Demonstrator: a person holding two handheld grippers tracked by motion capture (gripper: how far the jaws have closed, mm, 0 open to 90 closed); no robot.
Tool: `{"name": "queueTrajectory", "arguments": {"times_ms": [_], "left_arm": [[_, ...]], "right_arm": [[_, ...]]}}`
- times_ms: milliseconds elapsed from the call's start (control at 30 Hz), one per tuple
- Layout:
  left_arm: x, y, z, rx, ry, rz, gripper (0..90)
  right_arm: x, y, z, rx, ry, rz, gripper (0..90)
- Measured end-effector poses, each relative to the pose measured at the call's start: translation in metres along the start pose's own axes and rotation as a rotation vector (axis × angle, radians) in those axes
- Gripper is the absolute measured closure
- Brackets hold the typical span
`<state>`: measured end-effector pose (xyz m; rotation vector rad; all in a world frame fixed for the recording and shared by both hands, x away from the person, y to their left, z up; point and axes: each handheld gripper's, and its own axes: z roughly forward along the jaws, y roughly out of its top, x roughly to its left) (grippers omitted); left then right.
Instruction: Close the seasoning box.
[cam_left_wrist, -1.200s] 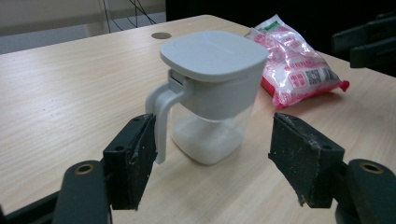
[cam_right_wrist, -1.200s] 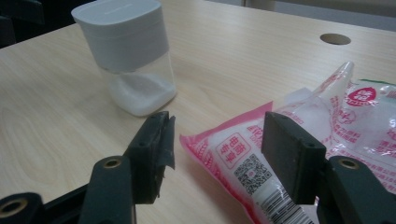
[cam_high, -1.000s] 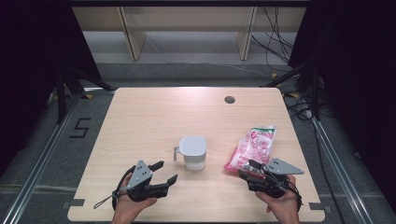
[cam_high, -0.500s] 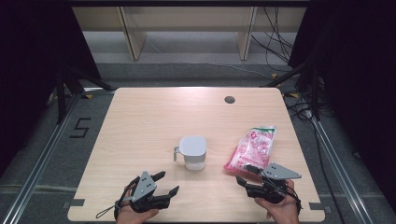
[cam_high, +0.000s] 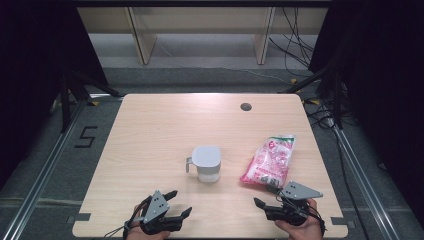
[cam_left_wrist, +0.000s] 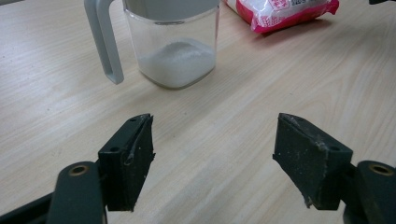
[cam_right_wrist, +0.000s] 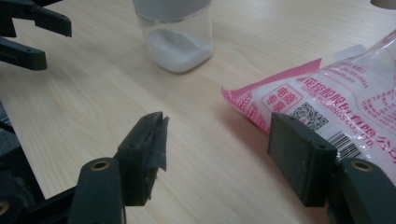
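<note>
While both grippers rest low near the front edge of the table (cam_high: 150, 130), their jaws stand wide apart and hold nothing. The left gripper (cam_high: 177, 203) points toward the jug (cam_high: 206, 163), which stands near the middle of the table with its grey handle (cam_left_wrist: 106, 42) turned to the left side. Inside the clear jug lies a small heap of white powder (cam_left_wrist: 180, 56) — a grey lid (cam_high: 206, 156) covers the top. The right gripper (cam_high: 265, 199) sits just beside the pink bag (cam_high: 270, 161), at its near end. The bag lies flat — to the right of the jug, apart from it. A dark round hole (cam_high: 245, 106) shows near the far edge.
</note>
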<state>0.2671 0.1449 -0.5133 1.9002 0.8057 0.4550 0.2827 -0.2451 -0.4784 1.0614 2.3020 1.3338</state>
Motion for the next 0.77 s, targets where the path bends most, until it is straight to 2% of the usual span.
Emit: {"name": "queueTrajectory", "arguments": {"times_ms": [67, 100, 167, 200, 233, 267, 300, 367, 400, 533, 567, 600, 633, 667, 700, 733, 767], "left_arm": [[0.0032, -0.0013, -0.0013, 0.02, 0.017, 0.022, 27.6], [0.0024, -0.002, -0.0007, 0.01, 0.017, -0.005, 27.6], [0.0026, -0.003, 0.0001, -0.004, 0.014, -0.024, 27.5], [0.004, -0.0033, -0.0001, 0.001, 0.011, -0.019, 27.5], [0.0051, -0.0033, -0.0012, 0.018, 0.023, -0.008, 27.4], [0.0046, -0.0037, -0.0006, 0.011, 0.014, -0.027, 27.3], [0.0052, -0.0039, -0.0001, 0.009, 0.007, -0.028, 27.3], [0.0048, -0.0041, -0.0002, 0.008, 0.013, -0.026, 27.3], [0.0049, -0.004, -0.0001, 0.008, 0.01, -0.027, 27.3], [0.0064, -0.0042, -0.0005, 0.008, 0.022, -0.025, 27.3], [0.0059, -0.0047, 0.0003, 0.0, 0.022, -0.042, 27.3], [0.0076, -0.0051, 0.0003, 0.001, 0.031, -0.028, 27.3], [0.0071, -0.005, 0.0002, -0.002, 0.032, -0.042, 27.3], [0.0075, -0.005, 0.0005, -0.006, 0.027, -0.043, 27.3], [0.0074, -0.005, 0.0004, -0.006, 0.029, -0.051, 27.3], [0.008, -0.0047, -0.0002, -0.001, 0.027, -0.047, 27.3], [0.0081, -0.0047, -0.0003, 0.0, 0.028, -0.048, 27.3]], "right_arm": [[-0.0022, -0.0012, -0.0007, -0.004, -0.021, -0.047, 36.8], [-0.0009, -0.0018, -0.0005, 0.001, -0.007, -0.026, 36.9], [-0.0004, -0.0029, -0.0013, 0.006, -0.011, -0.016, 36.8], [-0.0018, -0.003, -0.0007, 0.006, -0.001, -0.034, 36.8], [-0.0014, -0.0038, -0.0009, 0.009, -0.007, -0.026, 36.8], [-0.0015, -0.004, -0.0013, 0.019, -0.012, -0.034, 36.8], [-0.0014, -0.0044, -0.0002, 0.012, 0.002, -0.034, 36.7], [-0.0008, -0.0045, -0.0008, 0.011, -0.006, -0.032, 36.7], [-0.0025, -0.0043, -0.0011, 0.024, 0.008, -0.041, 36.7], [-0.0024, -0.0045, -0.0016, 0.017, -0.008, -0.043, 36.7], [-0.0017, -0.0043, -0.0021, 0.015, -0.003, -0.031, 36.7], [-0.0023, -0.0045, -0.0012, 0.007, -0.013, -0.038, 36.7], [-0.0002, -0.0048, -0.0026, 0.012, -0.005, -0.005, 36.7], [-0.0028, -0.0047, -0.0034, 0.016, -0.025, -0.043, 36.7], [-0.0039, -0.0047, -0.0027, 0.008, -0.019, -0.053, 36.7], [-0.0027, -0.0045, -0.0023, 0.012, -0.011, -0.028, 36.7], [-0.0026, -0.0045, -0.0029, 0.01, -0.019, -0.028, 36.7]]}}
